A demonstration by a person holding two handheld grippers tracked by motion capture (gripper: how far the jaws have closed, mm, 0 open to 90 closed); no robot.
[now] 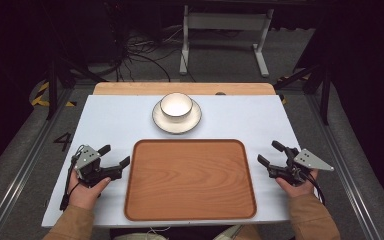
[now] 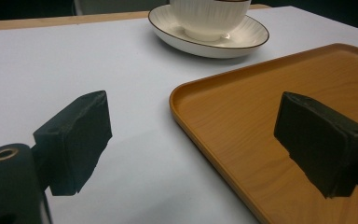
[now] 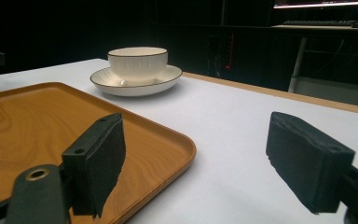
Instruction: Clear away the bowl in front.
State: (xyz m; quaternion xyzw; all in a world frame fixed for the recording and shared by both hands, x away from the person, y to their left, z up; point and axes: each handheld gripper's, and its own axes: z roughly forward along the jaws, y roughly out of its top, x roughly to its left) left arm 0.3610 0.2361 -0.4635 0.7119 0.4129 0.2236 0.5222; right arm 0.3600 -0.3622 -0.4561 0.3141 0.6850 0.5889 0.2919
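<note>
A wooden tray (image 1: 190,180) lies flat at the middle of the white table (image 1: 110,120). Behind it a white bowl (image 1: 175,106) with a dark rim stands on a white plate (image 1: 163,122). My left gripper (image 1: 114,155) rests on the table just left of the tray, open, with nothing between its jaws. My right gripper (image 1: 270,153) sits just right of the tray, also open and holding nothing. The left gripper view has the tray's near corner (image 2: 186,98) and the bowl (image 2: 209,18) ahead. In the right gripper view the tray (image 3: 51,121) lies at left and the bowl (image 3: 137,63) beyond it.
A bare wooden strip (image 1: 180,88) runs along the table's far edge. Beyond the table are a white metal stand (image 1: 225,35) and cables (image 1: 135,55) on the dark floor. Bare white table surface lies on both sides of the plate.
</note>
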